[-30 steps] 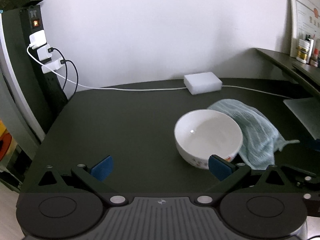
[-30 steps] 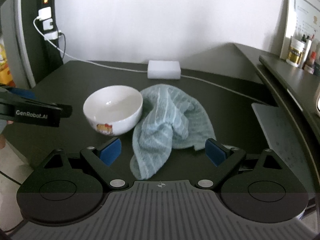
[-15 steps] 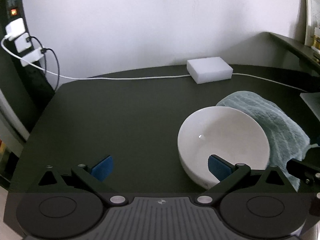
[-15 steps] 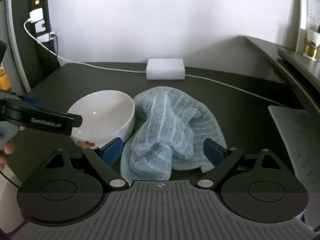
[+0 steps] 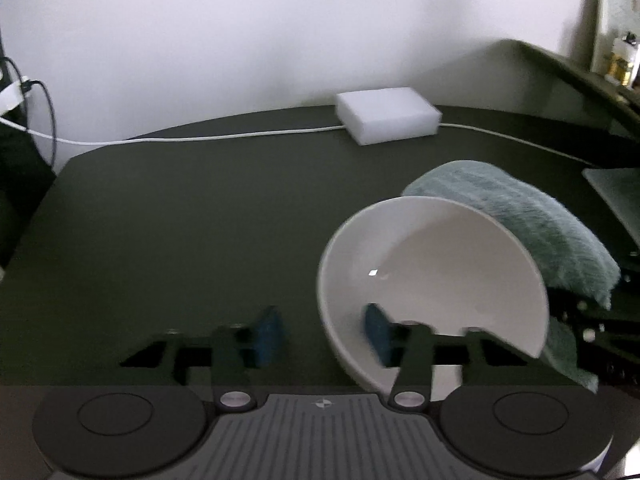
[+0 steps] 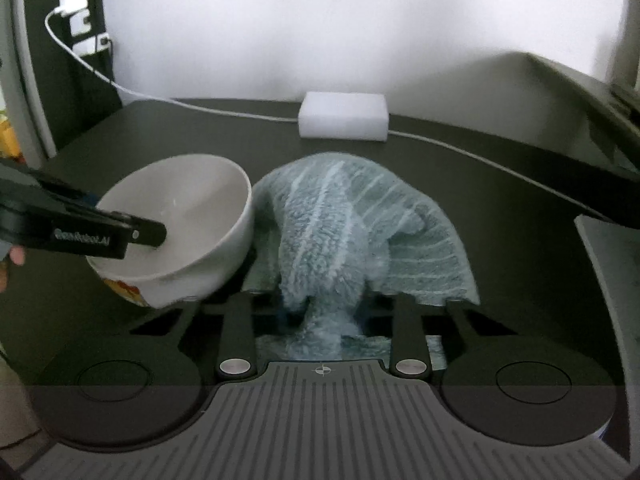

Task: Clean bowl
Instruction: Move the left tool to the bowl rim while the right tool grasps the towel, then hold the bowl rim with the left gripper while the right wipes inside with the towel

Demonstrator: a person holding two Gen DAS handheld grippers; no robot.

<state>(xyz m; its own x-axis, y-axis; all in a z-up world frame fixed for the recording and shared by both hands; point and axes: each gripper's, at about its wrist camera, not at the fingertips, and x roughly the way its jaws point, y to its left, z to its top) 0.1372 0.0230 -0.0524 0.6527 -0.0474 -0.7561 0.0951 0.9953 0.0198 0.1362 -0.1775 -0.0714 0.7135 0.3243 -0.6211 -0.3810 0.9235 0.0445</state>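
Seemingly towel [image 6: 328, 240] hides right gripper's [image 6: 322, 312] pads.

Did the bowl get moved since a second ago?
Yes. The bowl now tilts up on its side toward the towel; the white block stayed put.
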